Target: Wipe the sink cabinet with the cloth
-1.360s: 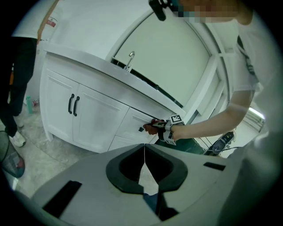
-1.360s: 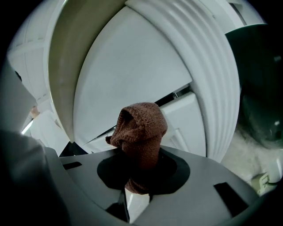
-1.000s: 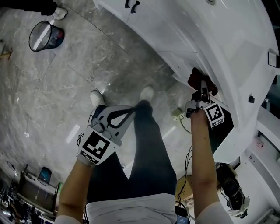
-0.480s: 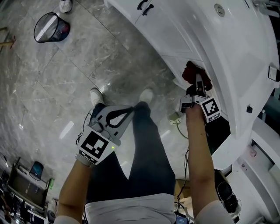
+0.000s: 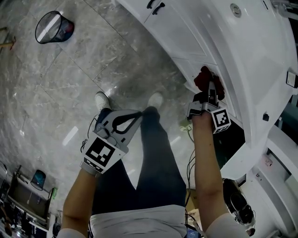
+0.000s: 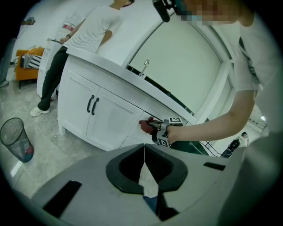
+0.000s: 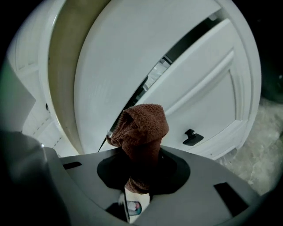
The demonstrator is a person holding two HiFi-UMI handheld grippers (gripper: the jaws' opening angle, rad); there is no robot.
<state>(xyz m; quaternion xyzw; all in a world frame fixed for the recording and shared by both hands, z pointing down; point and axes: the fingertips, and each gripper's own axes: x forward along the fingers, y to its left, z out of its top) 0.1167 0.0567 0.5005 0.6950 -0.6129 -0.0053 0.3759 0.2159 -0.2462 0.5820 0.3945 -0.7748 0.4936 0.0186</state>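
Brown-red cloth point(image 5: 207, 79) sits bunched at the tip of the right gripper point(image 5: 212, 91) in the head view, up against the white front of the sink cabinet point(image 5: 200, 32), just under the countertop edge. The left gripper point(image 5: 136, 116) hangs well apart from it, over the person's dark trousers point(image 5: 158, 158), and holds nothing. Two white shoes point(image 5: 102, 101) stand on the grey marble floor point(image 5: 70, 79). A mesh bin point(image 5: 52, 28) stands far off at the upper left, and a pair of dark door handles point(image 5: 156, 5) shows near the top.

From the left gripper view, the left gripper point(image 6: 144, 152) has its jaws pressed together with nothing between them. Beyond them the cabinet point(image 6: 106, 123) shows two doors with dark handles point(image 6: 91, 105), a tap point(image 6: 145, 68) on the counter, and the bin point(image 6: 15, 140) on the floor at the left. The right gripper point(image 6: 154, 126) holds the cloth point(image 6: 145, 126) at a drawer front. Another person point(image 6: 88, 31) in a white top stands at the far end of the counter.

From the right gripper view, the right gripper point(image 7: 140, 176) pinches the cloth point(image 7: 141, 130) between its jaws. The wad stands up out of them, close in front of the white cabinet point(image 7: 146, 48), beside a dark gap between panels. A small black handle point(image 7: 192, 137) sits lower right.
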